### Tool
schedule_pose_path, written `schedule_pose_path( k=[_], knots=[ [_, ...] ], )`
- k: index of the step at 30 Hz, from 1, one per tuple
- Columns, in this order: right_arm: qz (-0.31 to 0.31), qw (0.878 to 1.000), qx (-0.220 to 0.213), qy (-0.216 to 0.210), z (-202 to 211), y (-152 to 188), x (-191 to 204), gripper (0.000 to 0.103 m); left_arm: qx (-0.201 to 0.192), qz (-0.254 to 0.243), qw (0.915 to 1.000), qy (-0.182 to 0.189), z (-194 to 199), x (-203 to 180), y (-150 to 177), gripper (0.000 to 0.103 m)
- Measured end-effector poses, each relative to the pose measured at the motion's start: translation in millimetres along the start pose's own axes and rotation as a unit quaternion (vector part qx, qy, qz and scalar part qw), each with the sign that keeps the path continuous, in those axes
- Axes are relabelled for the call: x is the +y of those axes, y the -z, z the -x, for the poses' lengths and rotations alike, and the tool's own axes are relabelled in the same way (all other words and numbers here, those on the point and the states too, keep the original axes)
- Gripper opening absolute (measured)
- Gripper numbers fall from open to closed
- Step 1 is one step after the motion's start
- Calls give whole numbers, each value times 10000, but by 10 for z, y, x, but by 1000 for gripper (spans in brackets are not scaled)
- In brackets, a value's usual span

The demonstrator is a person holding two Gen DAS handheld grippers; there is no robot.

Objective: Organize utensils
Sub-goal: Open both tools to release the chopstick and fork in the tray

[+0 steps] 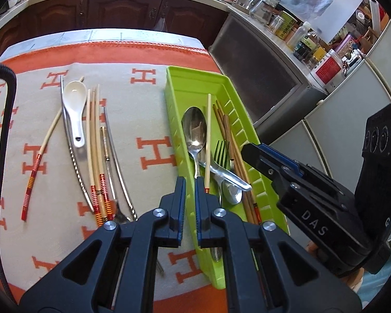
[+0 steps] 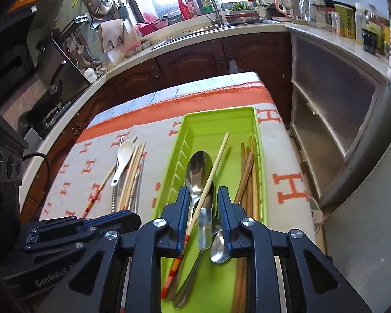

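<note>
we see loose chopsticks [image 1: 93, 146] and a white spoon [image 1: 75, 109] on the counter left of the green tray [image 1: 193, 78]. our left gripper [image 1: 189, 182] tilts down at the tray's left wall, jaws narrow, empty. our right gripper [image 2: 203, 200] angles down over the tray, jaws parted around a pale chopstick [image 2: 211, 172] and steel spoon [image 2: 198, 169].

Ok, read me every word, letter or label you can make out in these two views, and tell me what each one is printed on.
"DAS": white letters on the black right gripper body, left wrist view.
"GenRoboLA", end cut off: black left gripper body, right wrist view.
"H": orange letters repeated across the beige and orange tablecloth.
Red label on white container and yellow-green canister labels on the counter: too blurred to read.
</note>
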State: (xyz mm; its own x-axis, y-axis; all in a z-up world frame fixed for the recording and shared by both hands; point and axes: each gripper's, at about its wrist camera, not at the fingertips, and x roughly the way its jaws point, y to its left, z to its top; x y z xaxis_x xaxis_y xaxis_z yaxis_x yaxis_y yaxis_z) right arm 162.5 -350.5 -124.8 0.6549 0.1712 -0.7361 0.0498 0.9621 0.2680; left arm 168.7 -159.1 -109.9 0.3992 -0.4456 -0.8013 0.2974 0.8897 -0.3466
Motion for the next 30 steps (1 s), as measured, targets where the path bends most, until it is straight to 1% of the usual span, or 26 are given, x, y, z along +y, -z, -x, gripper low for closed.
schedule_pose_path(
  k=[4,7,9,11,20,30],
  knots=[
    [-148,9998,32,-88,80,108,32,23,-89,-113,9996,-235,101,41,68,3],
    [-163,9998,76,-86,137,185,80,25,-92,-173,9994,-272,175,75,151,3],
    [-192,9997,46,-151,181,234,121,34,-105,-204,9993,-282,223,90,193,3],
    [-204,9996,-4,-187,230,270,173,37,-142,-232,9992,-301,271,105,227,3],
    [30,9996,-2,-273,339,371,524,37,-341,-130,9987,-345,523,268,320,3],
    [305,9989,125,-323,305,438,919,37,-498,74,9979,-405,733,556,320,4]
  ],
)
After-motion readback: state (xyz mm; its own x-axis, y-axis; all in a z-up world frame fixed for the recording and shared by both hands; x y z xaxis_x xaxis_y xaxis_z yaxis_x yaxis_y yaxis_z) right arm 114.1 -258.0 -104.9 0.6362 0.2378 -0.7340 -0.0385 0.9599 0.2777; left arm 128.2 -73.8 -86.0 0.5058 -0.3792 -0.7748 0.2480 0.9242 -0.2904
